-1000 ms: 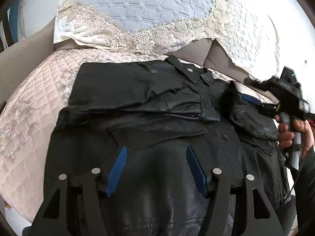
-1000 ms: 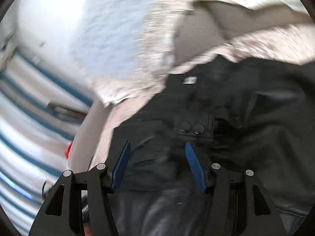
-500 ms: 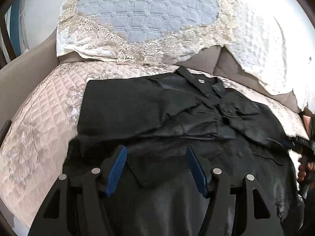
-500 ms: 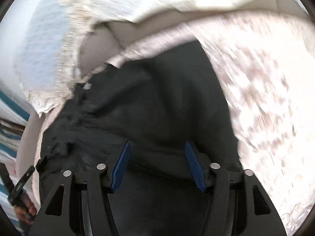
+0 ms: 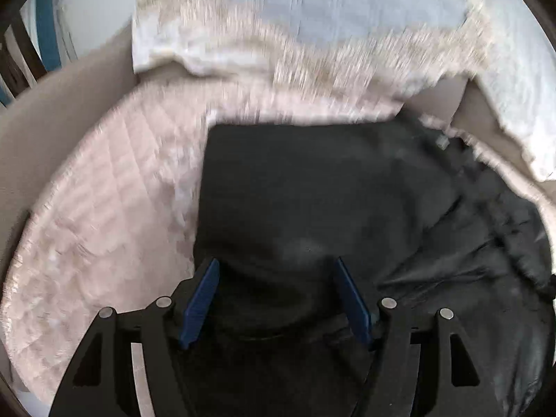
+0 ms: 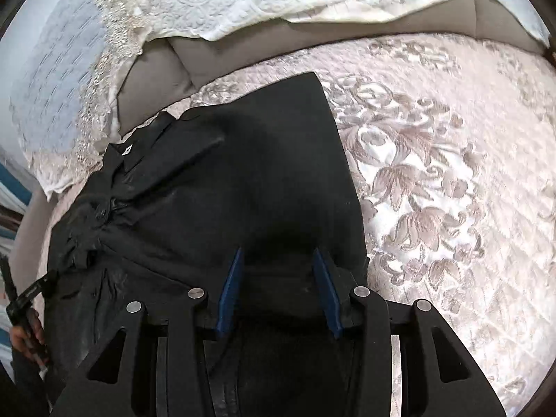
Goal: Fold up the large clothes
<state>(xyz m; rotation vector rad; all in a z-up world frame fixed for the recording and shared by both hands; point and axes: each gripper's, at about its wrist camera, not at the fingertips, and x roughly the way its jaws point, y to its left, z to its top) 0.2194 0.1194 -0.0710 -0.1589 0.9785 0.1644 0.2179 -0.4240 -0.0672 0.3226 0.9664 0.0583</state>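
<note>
A black leather jacket (image 5: 330, 208) lies spread on a pale pink quilted bedspread (image 5: 104, 215), collar toward the pillows, both sleeves folded in over the body. My left gripper (image 5: 276, 271) is open, low over the jacket's left side near its hem. The jacket also shows in the right wrist view (image 6: 243, 180). My right gripper (image 6: 278, 260) is open over the jacket's right side, blue pads (image 6: 231, 288) straddling black fabric without closing on it. The left gripper's handle and the hand holding it (image 6: 27, 316) show at the far left of the right wrist view.
Lace-edged pale blue and white pillows (image 6: 87, 52) lean on a beige padded headboard (image 6: 156, 69) behind the jacket. The flowered bedspread (image 6: 434, 173) stretches to the right of the jacket. The left wrist view is motion-blurred.
Both grippers have moved apart and come down lower: the left toward the jacket's left edge, the right over its right side. The right sleeve now lies folded across the front. The right gripper's jaws have narrowed.
</note>
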